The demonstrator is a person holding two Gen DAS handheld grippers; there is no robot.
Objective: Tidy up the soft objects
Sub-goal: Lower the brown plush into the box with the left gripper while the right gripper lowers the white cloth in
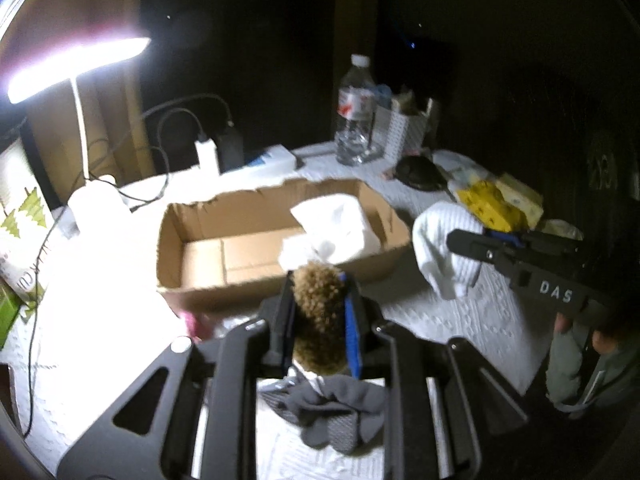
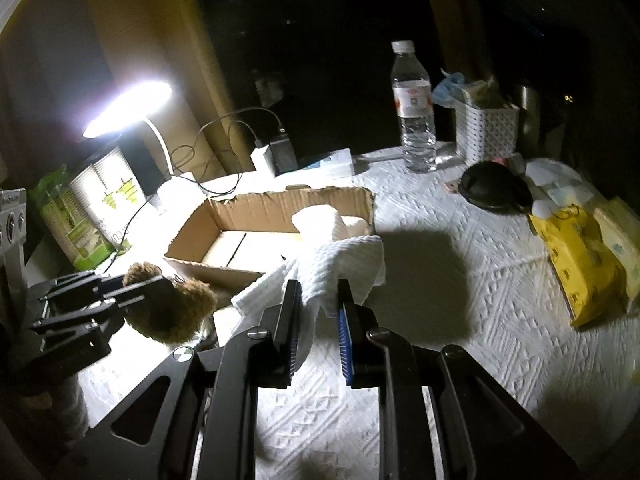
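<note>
In the left wrist view, your left tongs (image 1: 320,312) are clamped on a brown fuzzy toy (image 1: 318,312), the pile bulging out above the 2 fingers. Straight ahead of the tips sits the cardboard box (image 1: 192,292), open on top, with a white roll of soft cloth (image 1: 336,228) already lying in its right half. Below the fingers, close to you, a grey sock (image 1: 328,412) lies crumpled on the white patterned tablecloth (image 1: 440,320). To the right of the tips your right tongs (image 1: 472,240) hold a white ribbed cloth (image 1: 444,252) that hangs limp beside the box's right corner.

In the right wrist view, the right tongs (image 2: 318,308) are pinched on that same white ribbed cloth (image 2: 340,264); most of it drapes forward over the tips and 1 tail falls between the fingers. The box (image 2: 200,268) lies ahead and left of the tips, its near wall just beyond the cloth. Further left, the left tongs (image 2: 132,292) carry the brown toy (image 2: 176,312) beside the box's near corner. Off to the right stand a water bottle (image 2: 414,108) and a yellow packet (image 2: 576,264), well apart from your work.

Both pieces look light and very soft, so they should squash rather than slip, but they will sag and swing. I judge the cloth best gripped at a bunched fold, as now, and the toy across its middle; the grey sock wants a pinch on its thickest lump.
</note>
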